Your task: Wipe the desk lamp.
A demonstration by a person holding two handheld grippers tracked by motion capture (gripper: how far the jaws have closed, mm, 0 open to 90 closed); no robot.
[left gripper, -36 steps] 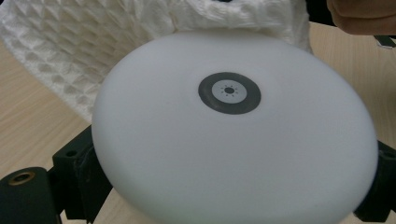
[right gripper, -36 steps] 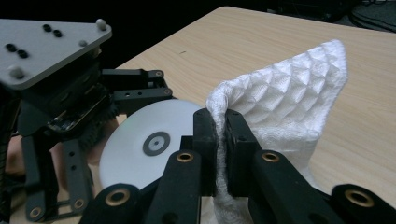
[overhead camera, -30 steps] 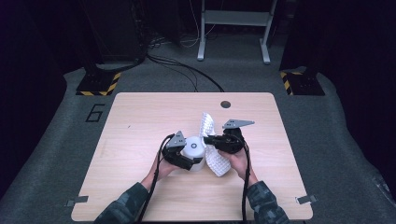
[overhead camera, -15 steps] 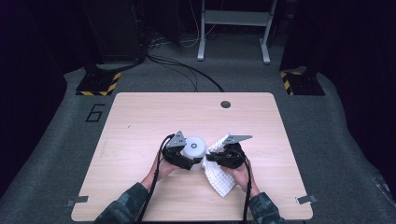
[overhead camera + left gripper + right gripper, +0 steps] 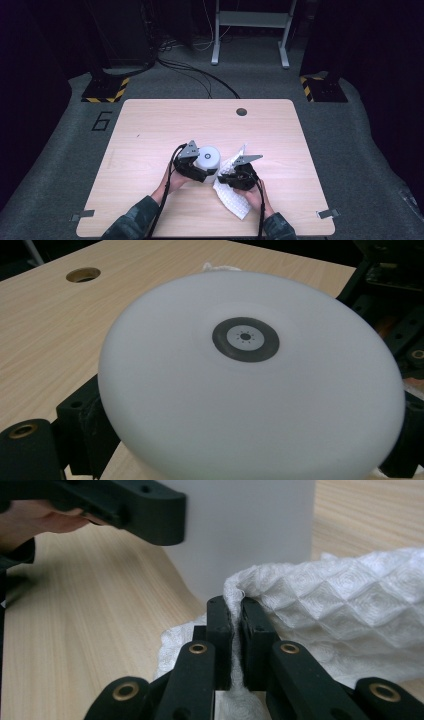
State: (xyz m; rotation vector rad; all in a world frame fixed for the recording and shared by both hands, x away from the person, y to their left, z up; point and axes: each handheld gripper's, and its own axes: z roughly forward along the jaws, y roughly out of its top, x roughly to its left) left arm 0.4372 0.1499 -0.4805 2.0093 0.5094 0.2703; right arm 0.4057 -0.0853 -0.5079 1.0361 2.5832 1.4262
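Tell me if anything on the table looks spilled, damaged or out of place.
Nothing looks spilled or broken. The white cylinder stands upright in the left claw. The white quilted cloth lies crumpled beside it, one edge pinched in the right claw, the rest draped on the wooden table.

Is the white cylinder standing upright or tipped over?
Upright. The white cylinder stands on end on the table, round top facing up, its side wall vertical behind the quilted cloth.
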